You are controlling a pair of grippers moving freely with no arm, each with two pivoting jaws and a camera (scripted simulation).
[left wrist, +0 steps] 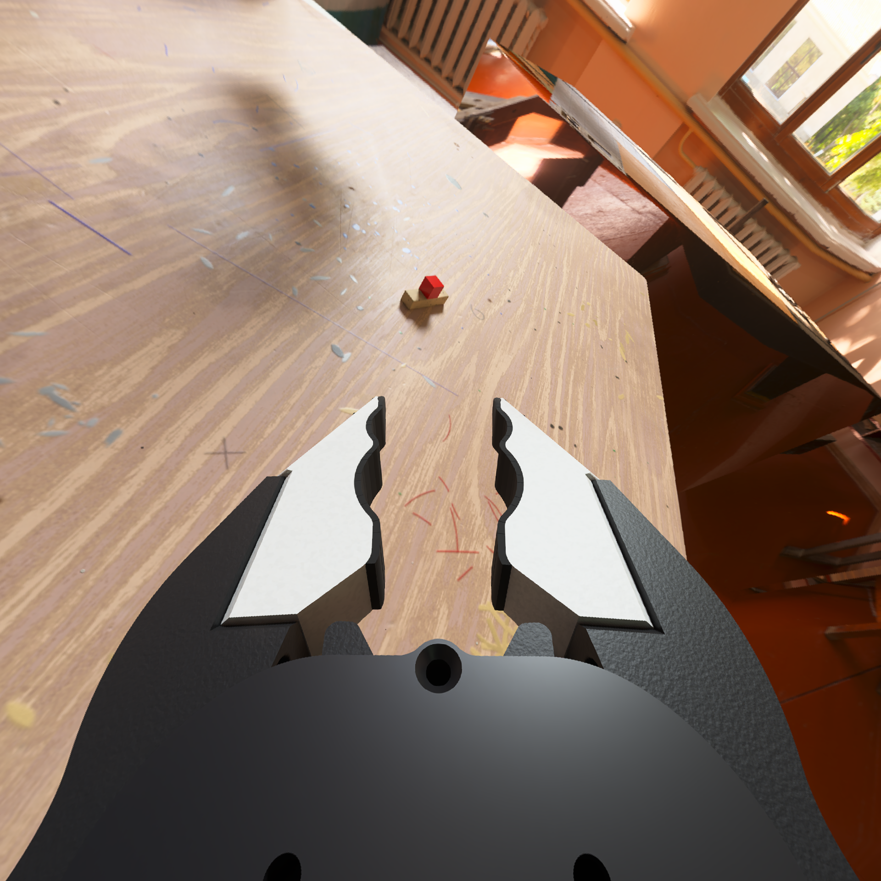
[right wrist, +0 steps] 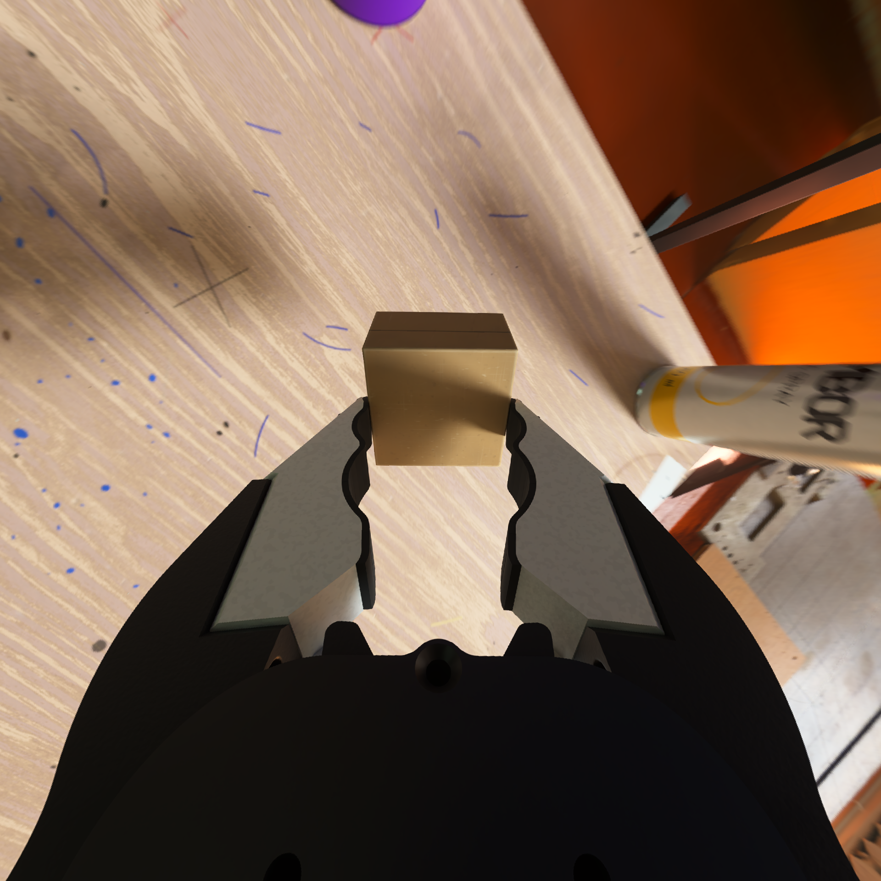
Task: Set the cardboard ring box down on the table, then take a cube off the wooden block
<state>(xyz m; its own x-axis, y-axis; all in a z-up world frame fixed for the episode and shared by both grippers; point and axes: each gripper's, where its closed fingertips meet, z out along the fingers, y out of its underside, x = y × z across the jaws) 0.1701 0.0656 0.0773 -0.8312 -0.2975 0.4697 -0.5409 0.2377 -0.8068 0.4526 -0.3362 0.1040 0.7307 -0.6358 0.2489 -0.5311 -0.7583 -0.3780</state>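
Observation:
In the right wrist view my right gripper (right wrist: 438, 410) is shut on the tan cardboard ring box (right wrist: 438, 395), fingertips pressed on its two sides, above the wooden table (right wrist: 238, 190). I cannot tell if the box touches the table. In the left wrist view my left gripper (left wrist: 438, 405) is open and empty above the table (left wrist: 190, 238). A red cube (left wrist: 431, 287) sits on a small wooden block (left wrist: 423, 300) farther ahead, well beyond the fingertips.
A white and yellow tube (right wrist: 763, 414) lies at the table's right edge, close to the box. A purple round object (right wrist: 379, 9) shows at the top edge. The table edge (left wrist: 653, 381) drops off to the right onto an orange floor.

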